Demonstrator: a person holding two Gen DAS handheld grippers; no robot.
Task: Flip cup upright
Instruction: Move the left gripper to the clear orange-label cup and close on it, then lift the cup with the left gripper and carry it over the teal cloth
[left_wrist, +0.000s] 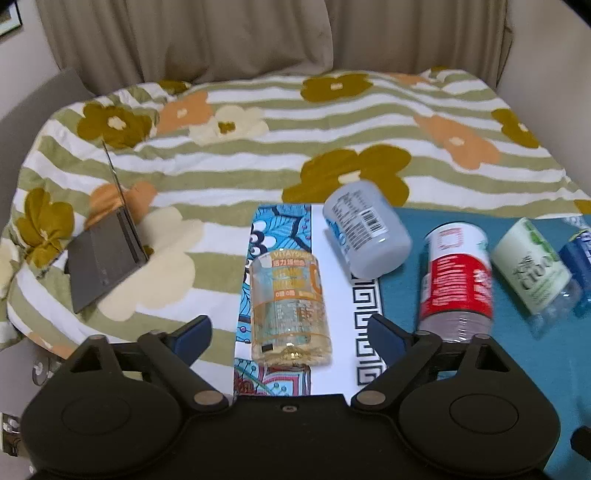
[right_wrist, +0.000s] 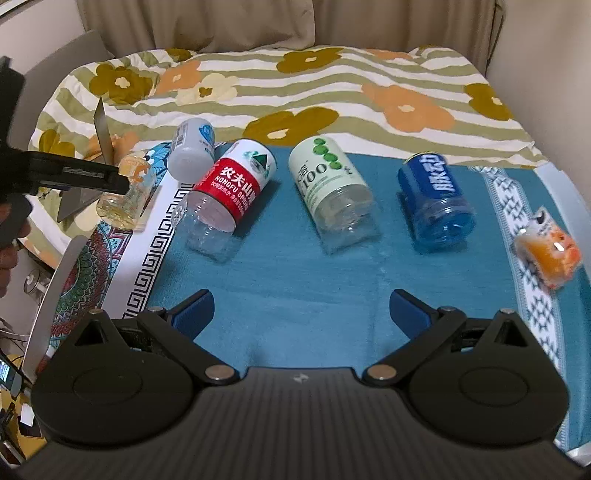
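Note:
Several cut-bottle cups lie on their sides in a row on the table. The clear cup with the orange label (left_wrist: 290, 306) lies base toward me on the patterned mat, between the spread fingers of my left gripper (left_wrist: 289, 326), which is open; I cannot tell whether it touches the cup. In the right wrist view the same cup (right_wrist: 129, 192) sits at far left under a dark left finger (right_wrist: 92, 175). My right gripper (right_wrist: 302, 301) hangs open over the teal cloth (right_wrist: 295, 266), holding nothing, short of the red-label cup (right_wrist: 229, 192) and green-label cup (right_wrist: 328, 184).
A grey-white cup (left_wrist: 365, 230) lies just beyond the orange one, and a blue cup (right_wrist: 436, 195) and a small orange cup (right_wrist: 550, 254) lie to the right. Behind the table is a bed with a flowered cover (left_wrist: 258, 147) and a grey laptop (left_wrist: 107, 254).

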